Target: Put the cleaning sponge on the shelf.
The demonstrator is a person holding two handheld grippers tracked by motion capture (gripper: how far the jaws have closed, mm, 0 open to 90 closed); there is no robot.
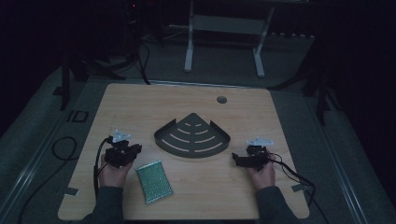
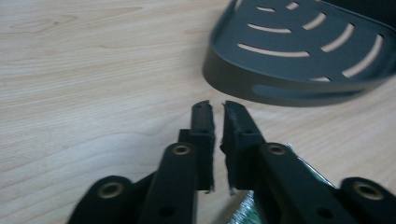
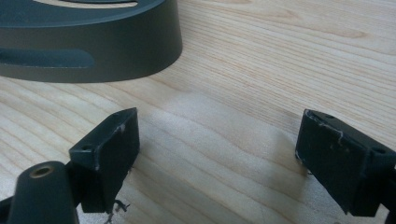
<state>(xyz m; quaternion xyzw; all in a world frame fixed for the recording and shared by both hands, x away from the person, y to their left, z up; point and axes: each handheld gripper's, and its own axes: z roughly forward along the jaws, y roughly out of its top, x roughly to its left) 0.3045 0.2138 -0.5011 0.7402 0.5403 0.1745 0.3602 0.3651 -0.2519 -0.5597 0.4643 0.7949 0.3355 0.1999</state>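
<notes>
Flanking dark grey slotted corner tray [image 1: 192, 136]: left tool [image 1: 135, 150] nearly closed, empty; right tool [image 1: 236, 161] wide open, empty; green sponge [image 1: 154, 181] at 7 o'clock, ungrasped.

table [image 1: 140, 100]: fills frame middle | corner shelf [image 1: 192, 136]: on table, centre | sponge [image 1: 154, 181]: on table, lower left of shelf | left gripper [image 1: 122, 154]: left of sponge | right gripper [image 1: 252, 157]: lower right of shelf

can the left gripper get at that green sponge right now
Probably yes. The green sponge lies flat on the table just beside the left gripper, nothing between them, though its jaws are nearly closed and would need opening first.
</notes>
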